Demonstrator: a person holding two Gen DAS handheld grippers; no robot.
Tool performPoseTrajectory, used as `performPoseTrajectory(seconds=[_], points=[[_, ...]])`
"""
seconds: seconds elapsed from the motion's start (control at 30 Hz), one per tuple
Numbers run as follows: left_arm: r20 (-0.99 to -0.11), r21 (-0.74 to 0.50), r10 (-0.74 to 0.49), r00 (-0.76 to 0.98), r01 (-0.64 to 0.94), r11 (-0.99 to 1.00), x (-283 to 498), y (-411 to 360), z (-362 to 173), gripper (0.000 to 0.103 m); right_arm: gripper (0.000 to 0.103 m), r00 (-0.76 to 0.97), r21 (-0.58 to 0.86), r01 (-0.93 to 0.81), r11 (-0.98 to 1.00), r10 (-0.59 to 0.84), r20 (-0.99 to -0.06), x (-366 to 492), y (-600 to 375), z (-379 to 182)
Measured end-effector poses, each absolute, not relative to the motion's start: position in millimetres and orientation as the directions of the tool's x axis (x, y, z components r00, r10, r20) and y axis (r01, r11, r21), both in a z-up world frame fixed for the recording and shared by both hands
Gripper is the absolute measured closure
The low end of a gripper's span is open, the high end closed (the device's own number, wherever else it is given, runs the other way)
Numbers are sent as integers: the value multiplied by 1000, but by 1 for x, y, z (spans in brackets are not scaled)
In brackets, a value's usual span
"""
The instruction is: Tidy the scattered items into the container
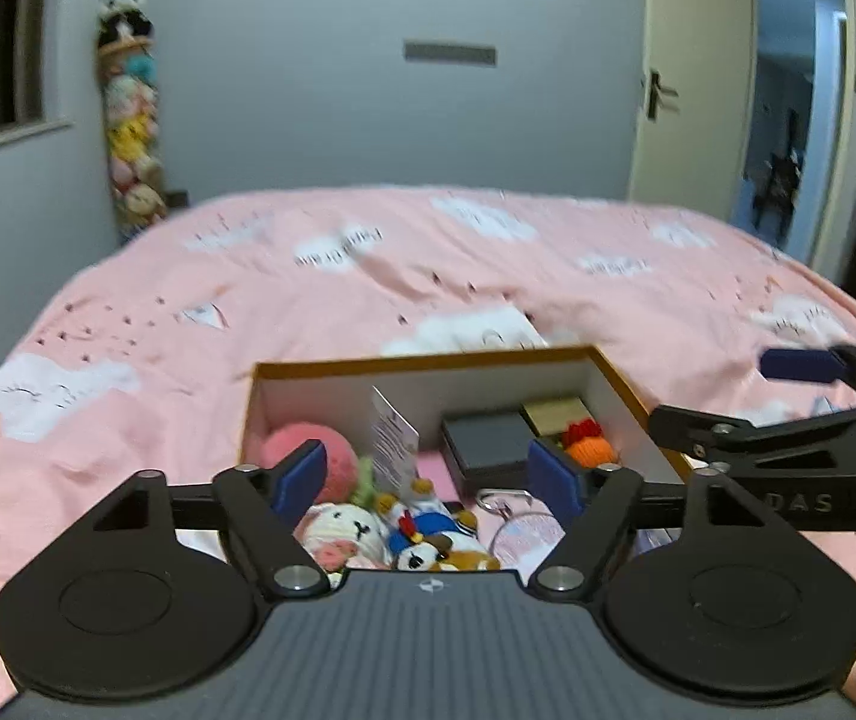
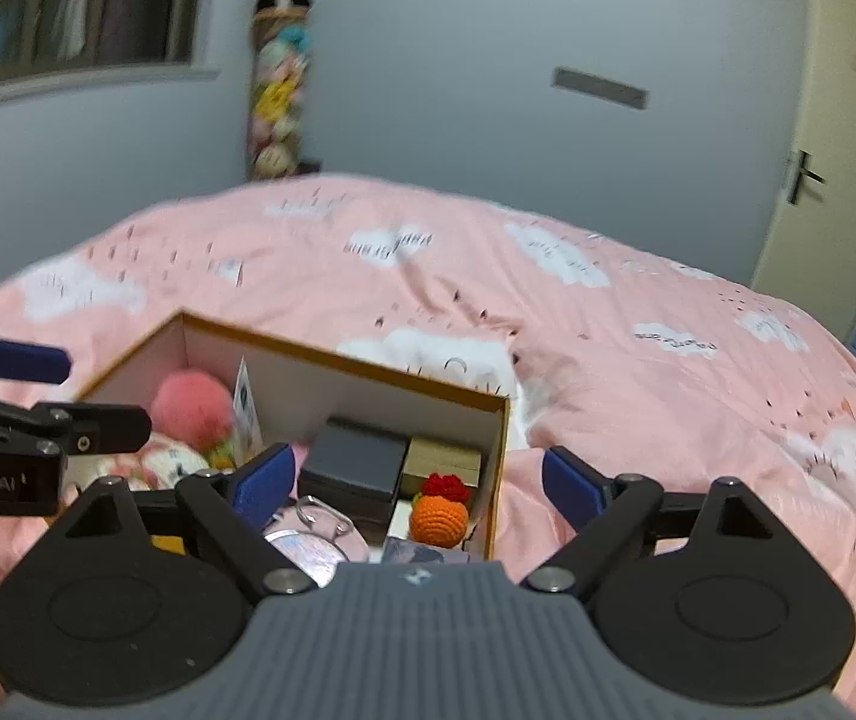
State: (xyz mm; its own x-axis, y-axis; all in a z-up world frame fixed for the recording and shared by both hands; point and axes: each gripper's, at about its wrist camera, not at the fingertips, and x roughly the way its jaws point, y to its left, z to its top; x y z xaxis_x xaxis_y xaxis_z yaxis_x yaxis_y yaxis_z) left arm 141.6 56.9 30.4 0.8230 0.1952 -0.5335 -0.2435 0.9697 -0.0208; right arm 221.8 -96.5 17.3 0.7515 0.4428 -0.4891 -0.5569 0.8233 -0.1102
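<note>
Two open grippers above a filled box on a bed

Two views look down over a wide bed with a soft, wrinkled pink cover printed with white clouds. On it sits a rectangular cardboard box, white inside with a tan rim, open at the top.

Inside the box, at its left end, lies a fuzzy pink ball. Beside the ball a white printed card stands upright. A flat dark grey case with square corners lies toward the right end, with a tan block just behind it. A crocheted orange ball with a red tuft rests in the right corner. Nearer the cameras are small plush toys, one white and knitted, and a metal ring; these are partly cut off by the gripper bodies.

The left gripper points down at the box's middle, its blue-padded jaws spread wide with nothing between them. The right gripper hangs over the box's right end, one pad over the box and the other outside its wall, jaws likewise wide apart and empty. Each gripper shows at the edge of the other's view.

Both views are blurred, so the cover's print and the card's text cannot be read.
</note>
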Motion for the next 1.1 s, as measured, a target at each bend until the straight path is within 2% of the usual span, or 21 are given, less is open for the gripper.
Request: performPoseTrajectory(seconds=[0.07,0.23,0.5,0.8,1.1], points=[[-529,-23,212,822,-263,964,140,56,29,14,3,765,-61,-532,845,448,-463,214,-102,18],[-539,22,319,780,-365,931,140,57,18,14,1,823,26,-434,901,407,-396,202,-109,11],[-598,-27,294,746,-386,922,145,74,-5,14,1,789,134,-399,907,414,-454,203,-101,-16],[-650,-16,275,709,-374,927,147,77,-31,14,1,800,-48,-445,894,373,-469,196,-76,-38],[-665,-8,270,696,-368,930,155,80,-42,14,1,764,-21,-448,894,370,-529,209,-73,-60]])
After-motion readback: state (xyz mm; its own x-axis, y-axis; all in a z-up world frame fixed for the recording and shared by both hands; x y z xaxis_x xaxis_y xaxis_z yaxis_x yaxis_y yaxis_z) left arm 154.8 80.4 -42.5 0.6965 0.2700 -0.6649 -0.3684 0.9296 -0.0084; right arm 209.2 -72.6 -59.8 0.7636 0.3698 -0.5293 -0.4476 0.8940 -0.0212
